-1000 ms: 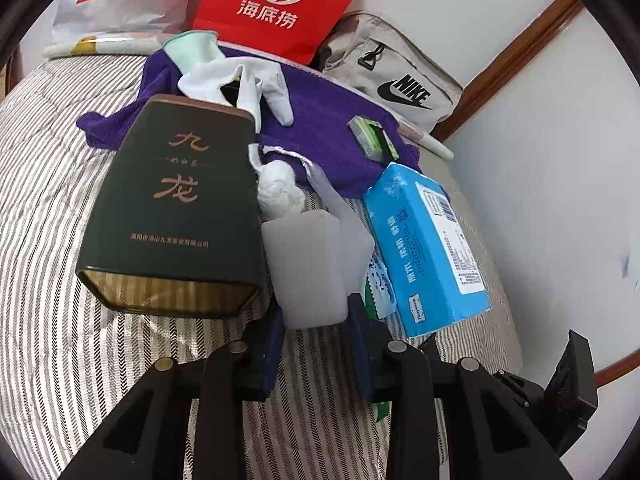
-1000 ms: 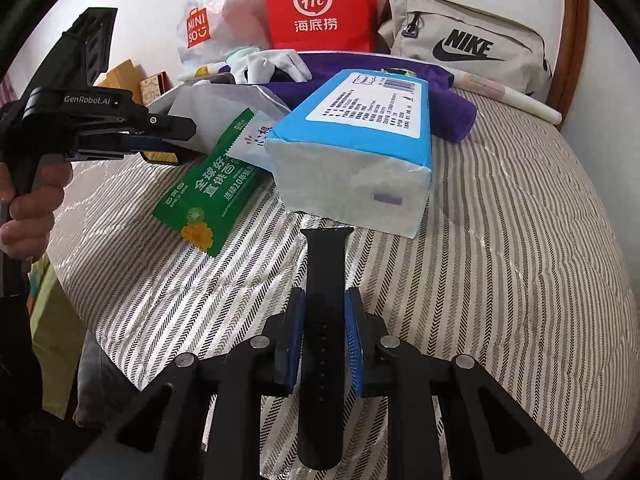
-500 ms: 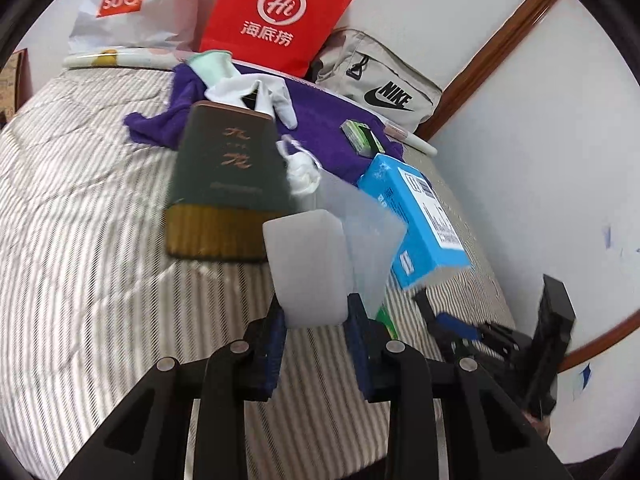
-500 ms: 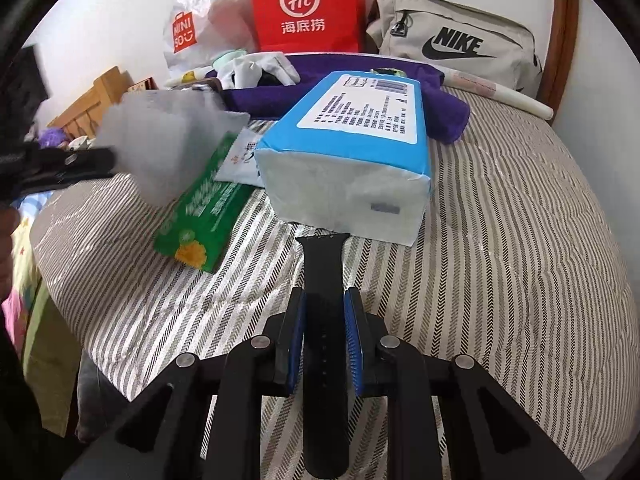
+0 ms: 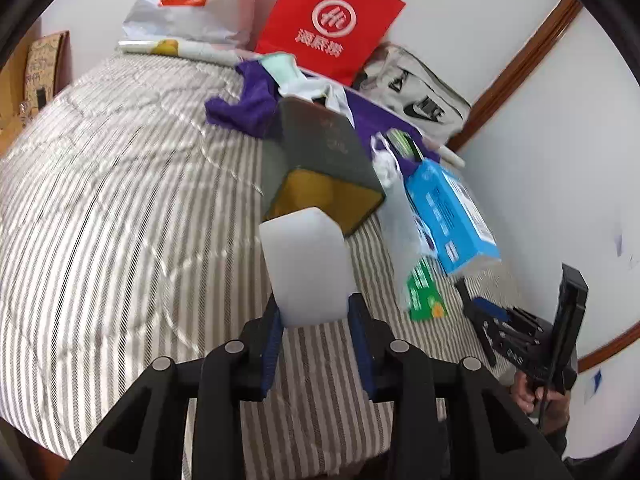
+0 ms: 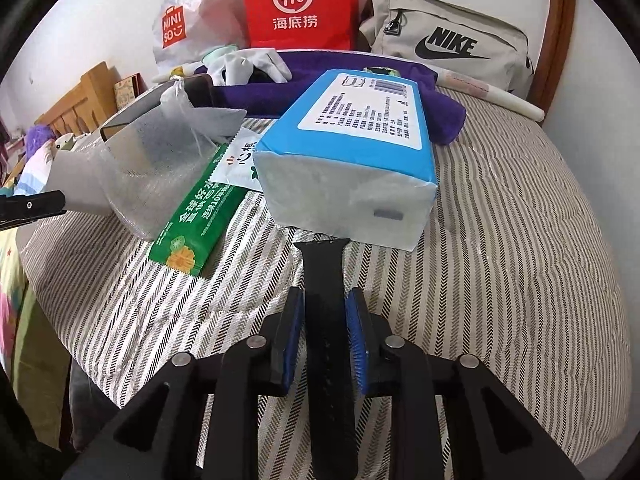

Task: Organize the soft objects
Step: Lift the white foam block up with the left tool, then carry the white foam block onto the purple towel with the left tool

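My left gripper point(image 5: 316, 312) is shut on a white translucent pouch point(image 5: 304, 264) and holds it above the striped bed point(image 5: 120, 220); its jaws are opening, the pads still against the pouch. From the right wrist the pouch point(image 6: 132, 176) hangs at the left. My right gripper point(image 6: 325, 296) is low over the bed, jaws opening. A black watch strap point(image 6: 322, 264) lies between its pads without being pressed. The strap's far end touches a blue tissue pack point(image 6: 352, 140).
A green packet point(image 6: 200, 220) lies left of the tissue pack. A dark green tin point(image 5: 320, 152) lies beyond the pouch. Behind are a purple towel point(image 6: 320, 92), white gloves point(image 6: 248, 64), a red bag point(image 6: 300, 4), a Nike bag point(image 6: 448, 44) and the wall.
The left gripper has carried the pouch leftward, away from the tin and the tissue pack. The right gripper stayed in place and its jaws widened slightly around the strap.
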A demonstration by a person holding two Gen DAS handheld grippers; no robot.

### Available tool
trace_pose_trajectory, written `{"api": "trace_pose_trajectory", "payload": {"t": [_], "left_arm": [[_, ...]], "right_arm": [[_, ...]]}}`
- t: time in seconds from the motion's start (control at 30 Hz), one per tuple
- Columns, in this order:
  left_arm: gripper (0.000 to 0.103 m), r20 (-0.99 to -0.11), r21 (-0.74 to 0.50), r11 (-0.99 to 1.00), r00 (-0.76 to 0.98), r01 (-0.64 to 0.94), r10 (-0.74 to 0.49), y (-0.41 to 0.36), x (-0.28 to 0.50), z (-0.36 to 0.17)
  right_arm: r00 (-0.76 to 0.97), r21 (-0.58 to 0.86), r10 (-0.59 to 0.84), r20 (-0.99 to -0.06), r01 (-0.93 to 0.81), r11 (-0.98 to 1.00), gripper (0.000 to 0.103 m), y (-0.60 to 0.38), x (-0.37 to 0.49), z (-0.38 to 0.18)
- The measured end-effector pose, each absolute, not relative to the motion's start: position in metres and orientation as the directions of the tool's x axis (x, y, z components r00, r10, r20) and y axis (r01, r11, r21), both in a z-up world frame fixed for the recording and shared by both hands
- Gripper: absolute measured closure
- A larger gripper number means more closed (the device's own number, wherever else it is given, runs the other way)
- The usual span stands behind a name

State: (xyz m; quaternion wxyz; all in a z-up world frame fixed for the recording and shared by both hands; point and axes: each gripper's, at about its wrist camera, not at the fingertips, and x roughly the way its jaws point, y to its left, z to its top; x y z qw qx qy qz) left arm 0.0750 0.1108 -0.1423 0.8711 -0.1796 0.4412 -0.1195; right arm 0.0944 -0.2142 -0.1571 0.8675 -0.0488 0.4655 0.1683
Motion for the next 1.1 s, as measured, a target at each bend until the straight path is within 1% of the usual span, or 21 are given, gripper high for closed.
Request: {"api": "trace_pose_trajectory", "payload": {"t": [0.03,0.07,0.1,0.2,0.23,0.27,0.33,0.37,0.43,0.6,0.77,0.87,0.97,1.03,1.07,1.1], "left_arm": [[0.070,-0.723,-0.413,0.909,0.590,0.049,-0.361,0.111,0.077,-0.141],[0.067,-0.719,-0.417,0.908,0.592,0.053,-0.365,0.112,0.080,-0.141],[0.062,-0.717,-0.423,0.905,0.590,0.055,-0.371,0.112,0.083,-0.141],[0.052,-0.719,-0.429,0.901,0.581,0.062,-0.382,0.110,0.091,-0.143],[0.051,-0.719,-0.430,0.900,0.578,0.065,-0.386,0.109,0.093,-0.143],[0.050,-0.718,-0.435,0.898,0.576,0.068,-0.391,0.109,0.095,-0.143],[0.048,-0.715,-0.443,0.894,0.573,0.070,-0.400,0.107,0.099,-0.143],[0.046,-0.717,-0.447,0.892,0.570,0.067,-0.402,0.106,0.101,-0.144],[0.045,-0.717,-0.450,0.890,0.565,0.070,-0.407,0.104,0.105,-0.145],[0.044,-0.718,-0.440,0.895,0.571,0.071,-0.398,0.099,0.110,-0.143],[0.044,-0.725,-0.417,0.907,0.581,0.057,-0.370,0.093,0.113,-0.138],[0.044,-0.728,-0.404,0.913,0.584,0.059,-0.359,0.086,0.115,-0.139],[0.045,-0.729,-0.375,0.926,0.603,0.044,-0.324,0.079,0.117,-0.139],[0.055,-0.728,-0.365,0.930,0.608,0.051,-0.319,0.075,0.119,-0.139],[0.064,-0.722,-0.376,0.925,0.606,0.060,-0.333,0.074,0.119,-0.139],[0.064,-0.718,-0.385,0.921,0.606,0.062,-0.341,0.074,0.119,-0.139]], "right_arm": [[0.511,0.078,0.253,-0.821,-0.339,0.938,0.066,-0.214,0.095,-0.157],[0.516,0.077,0.252,-0.819,-0.337,0.938,0.064,-0.214,0.096,-0.158],[0.521,0.071,0.248,-0.817,-0.335,0.939,0.064,-0.213,0.096,-0.158],[0.534,0.063,0.246,-0.809,-0.337,0.939,0.065,-0.212,0.096,-0.158],[0.537,0.065,0.249,-0.806,-0.338,0.939,0.065,-0.212,0.096,-0.158],[0.543,0.059,0.245,-0.804,-0.336,0.940,0.069,-0.213,0.096,-0.159],[0.550,0.059,0.244,-0.799,-0.332,0.942,0.073,-0.215,0.095,-0.159],[0.554,0.056,0.240,-0.797,-0.327,0.943,0.080,-0.216,0.095,-0.159],[0.548,0.066,0.246,-0.799,-0.326,0.943,0.082,-0.217,0.096,-0.158],[0.534,0.037,0.224,-0.815,-0.338,0.940,0.082,-0.213,0.095,-0.156],[0.497,0.052,0.228,-0.837,-0.341,0.938,0.082,-0.220,0.087,-0.155],[0.512,0.037,0.223,-0.829,-0.349,0.937,0.082,-0.220,0.080,-0.155],[0.523,0.056,0.238,-0.818,-0.339,0.939,0.082,-0.223,0.081,-0.156],[0.530,0.058,0.242,-0.813,-0.339,0.939,0.082,-0.223,0.081,-0.157],[0.533,0.053,0.240,-0.812,-0.342,0.938,0.082,-0.223,0.081,-0.157],[0.535,0.050,0.239,-0.811,-0.344,0.938,0.083,-0.223,0.081,-0.157]]}}
